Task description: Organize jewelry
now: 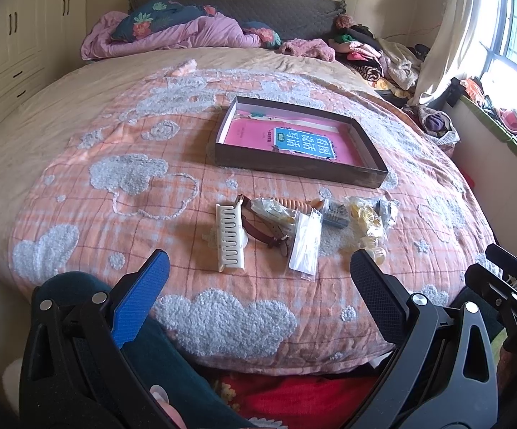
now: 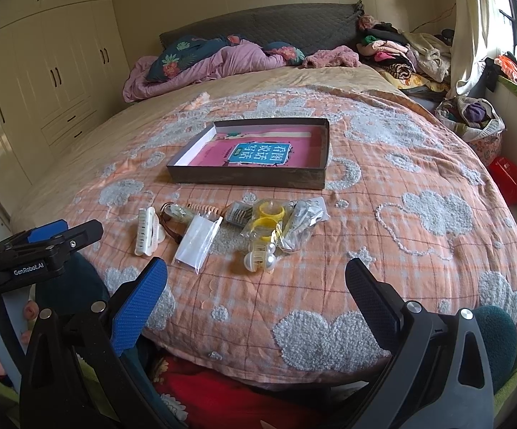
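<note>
Bed (image 1: 79, 136), orange cloud quilt: shallow dark box (image 1: 296, 164) mid-bed, pink book (image 1: 294, 139) inside. Jewelry pile near the foot edge: cream hair claw (image 1: 229, 237), brown-strap watch (image 1: 262, 227), clear packet (image 1: 306, 246), yellow rings (image 2: 271, 216). Left gripper (image 1: 258, 275) and right gripper (image 2: 256, 279): jaws apart, empty, over the foot edge.

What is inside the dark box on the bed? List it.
The box holds a pink book lying flat with a blue label. Anything beneath the book is hidden.

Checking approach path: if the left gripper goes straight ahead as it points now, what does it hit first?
Probably the clear plastic packet, with the white hair clip just to its left. The left gripper has open jaws, empty, above the bedspread. Depth is uncertain.
</note>
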The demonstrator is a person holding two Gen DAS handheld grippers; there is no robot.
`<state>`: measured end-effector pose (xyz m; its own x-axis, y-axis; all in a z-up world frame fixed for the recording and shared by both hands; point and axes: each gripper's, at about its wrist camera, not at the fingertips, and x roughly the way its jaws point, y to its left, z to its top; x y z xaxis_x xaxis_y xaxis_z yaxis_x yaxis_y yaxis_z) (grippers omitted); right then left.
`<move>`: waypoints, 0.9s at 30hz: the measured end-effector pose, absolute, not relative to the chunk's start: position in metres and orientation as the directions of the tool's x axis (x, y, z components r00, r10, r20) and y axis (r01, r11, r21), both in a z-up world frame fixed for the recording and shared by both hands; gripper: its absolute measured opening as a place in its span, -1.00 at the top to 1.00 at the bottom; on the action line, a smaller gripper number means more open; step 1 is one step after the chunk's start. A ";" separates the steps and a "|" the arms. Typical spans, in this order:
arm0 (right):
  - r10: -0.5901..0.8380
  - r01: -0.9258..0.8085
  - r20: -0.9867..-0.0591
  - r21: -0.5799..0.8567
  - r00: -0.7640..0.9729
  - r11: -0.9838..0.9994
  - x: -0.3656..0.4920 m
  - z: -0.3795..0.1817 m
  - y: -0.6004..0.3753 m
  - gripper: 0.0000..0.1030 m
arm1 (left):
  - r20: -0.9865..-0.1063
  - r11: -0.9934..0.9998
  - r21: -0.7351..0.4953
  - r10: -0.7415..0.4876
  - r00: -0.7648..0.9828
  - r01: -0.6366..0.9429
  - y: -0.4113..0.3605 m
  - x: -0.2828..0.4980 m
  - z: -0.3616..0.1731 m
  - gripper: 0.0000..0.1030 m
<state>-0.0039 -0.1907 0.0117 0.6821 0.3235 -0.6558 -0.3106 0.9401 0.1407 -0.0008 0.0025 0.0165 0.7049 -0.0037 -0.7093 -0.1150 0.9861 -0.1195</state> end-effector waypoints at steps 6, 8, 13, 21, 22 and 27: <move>0.334 -0.322 -0.656 0.145 0.676 0.936 0.001 0.010 -0.187 -0.92 | -0.710 0.985 -0.121 0.002 0.704 -0.125 0.006 0.000 0.012 -0.84; 0.341 -0.325 -0.658 0.151 0.671 0.933 0.005 0.009 -0.185 -0.92 | -0.718 0.984 -0.116 0.011 0.696 -0.136 0.009 0.002 0.009 -0.84; 0.358 -0.345 -0.662 0.157 0.658 0.925 0.015 0.005 -0.179 -0.92 | -0.737 0.979 -0.120 0.025 0.675 -0.167 0.024 0.009 -0.001 -0.84; 0.363 -0.368 -0.694 0.151 0.621 0.918 0.041 -0.017 -0.161 -0.92 | -0.776 0.968 -0.079 0.090 0.625 -0.238 0.050 0.028 -0.024 -0.84; 0.356 -0.367 -0.701 0.144 0.617 0.919 0.045 -0.020 -0.159 -0.92 | -0.785 0.967 -0.080 0.088 0.614 -0.241 0.052 0.032 -0.030 -0.84; 0.358 -0.373 -0.724 0.149 0.589 0.916 0.057 -0.037 -0.153 -0.90 | -0.818 0.963 -0.091 0.073 0.571 -0.253 0.059 0.047 -0.052 -0.84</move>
